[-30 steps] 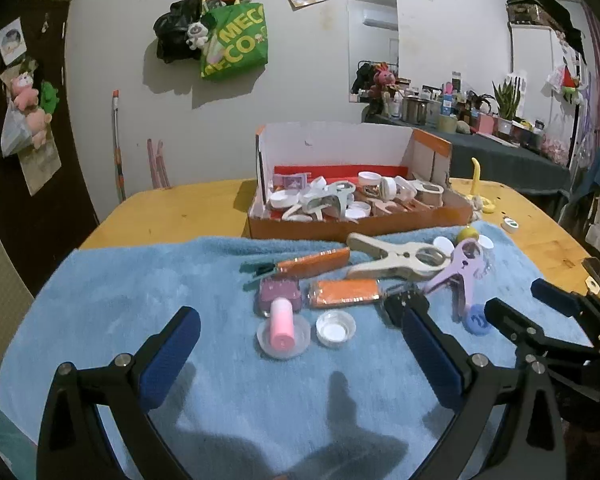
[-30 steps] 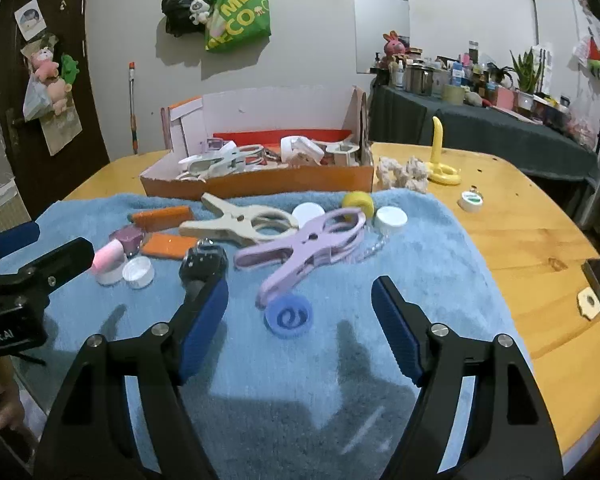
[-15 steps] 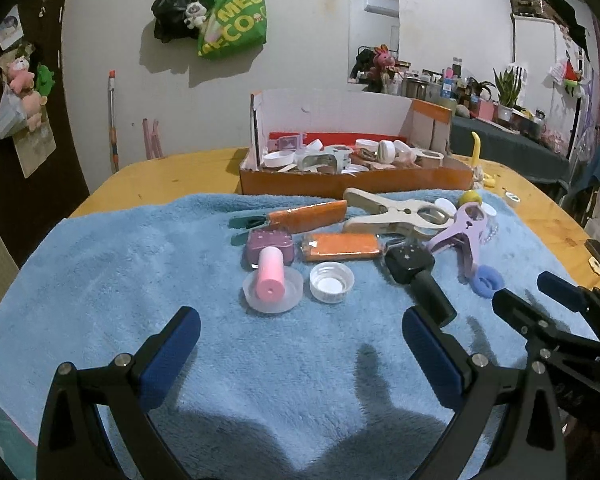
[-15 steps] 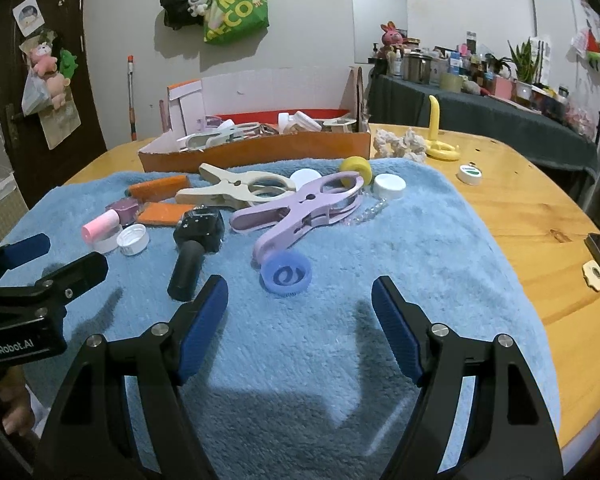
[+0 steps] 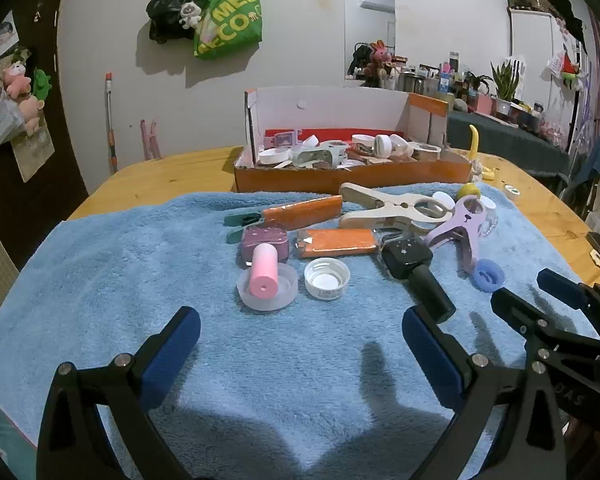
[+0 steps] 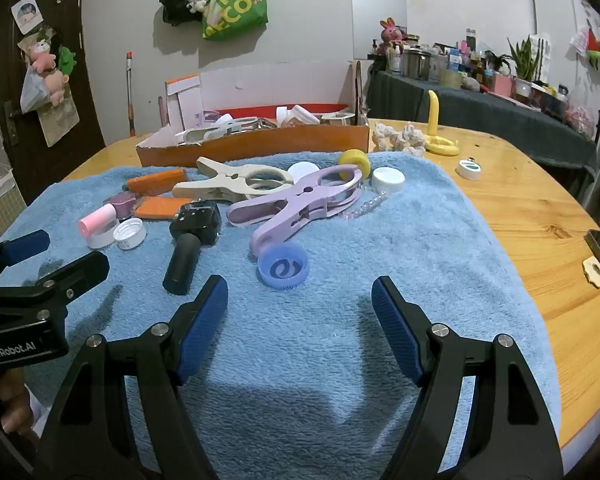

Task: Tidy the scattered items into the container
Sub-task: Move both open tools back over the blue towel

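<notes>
An orange cardboard box [image 5: 352, 178] [image 6: 256, 144] holding caps and clips stands at the far edge of a blue towel [image 5: 140, 280]. Scattered on the towel lie a pink tube [image 5: 264, 270] on a clear lid, a white cap [image 5: 326, 279], a black toy microphone [image 5: 418, 276] [image 6: 190, 242], a purple clip [image 6: 300, 206], a cream clip [image 6: 232, 184] and a blue cap [image 6: 283, 267]. My left gripper [image 5: 300, 336] stands open just short of the pink tube and white cap, holding nothing. My right gripper [image 6: 300, 312] is open too, just behind the blue cap.
Orange blocks [image 5: 336, 242], a purple box [image 5: 264, 242], a yellow ball [image 6: 354, 162] and white caps [image 6: 388, 180] also lie on the towel. On the bare wooden table [image 6: 520, 216] to the right stand a yellow holder [image 6: 436, 128] and a small round tin [image 6: 469, 168].
Both views have sunk closer to the towel over the first half second, so the items sit larger and nearer. Both grippers stay open; nothing was taken hold of.
</notes>
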A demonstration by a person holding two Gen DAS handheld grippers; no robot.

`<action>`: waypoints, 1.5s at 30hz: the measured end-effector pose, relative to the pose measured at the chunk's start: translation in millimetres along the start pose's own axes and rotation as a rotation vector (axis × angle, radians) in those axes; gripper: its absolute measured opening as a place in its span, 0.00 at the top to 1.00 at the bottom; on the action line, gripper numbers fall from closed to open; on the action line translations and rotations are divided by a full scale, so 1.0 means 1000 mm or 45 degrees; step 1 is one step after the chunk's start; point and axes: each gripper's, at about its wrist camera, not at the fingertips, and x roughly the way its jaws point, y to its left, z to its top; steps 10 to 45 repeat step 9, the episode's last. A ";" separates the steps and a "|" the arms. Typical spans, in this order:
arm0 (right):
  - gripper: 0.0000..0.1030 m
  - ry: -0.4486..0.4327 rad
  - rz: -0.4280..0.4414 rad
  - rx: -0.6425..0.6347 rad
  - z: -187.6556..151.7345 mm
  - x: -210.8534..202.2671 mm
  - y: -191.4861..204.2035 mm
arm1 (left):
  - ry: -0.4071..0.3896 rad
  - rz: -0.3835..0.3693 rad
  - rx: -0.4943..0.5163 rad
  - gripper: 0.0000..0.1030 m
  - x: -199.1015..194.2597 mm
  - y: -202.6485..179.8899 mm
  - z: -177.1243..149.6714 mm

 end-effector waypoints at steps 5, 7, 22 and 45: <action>0.28 0.006 0.000 -0.003 -0.001 0.000 -0.001 | 0.002 0.004 0.002 0.00 0.001 -0.001 0.000; 0.28 0.008 0.001 -0.004 -0.001 0.000 0.000 | 0.004 0.008 -0.001 0.00 0.002 -0.001 0.000; 0.28 0.008 -0.004 -0.003 -0.001 0.000 -0.001 | 0.011 -0.002 -0.009 0.00 0.003 -0.001 0.000; 0.28 0.008 -0.004 -0.003 -0.001 0.000 -0.001 | 0.011 -0.002 -0.009 0.00 0.003 -0.001 0.000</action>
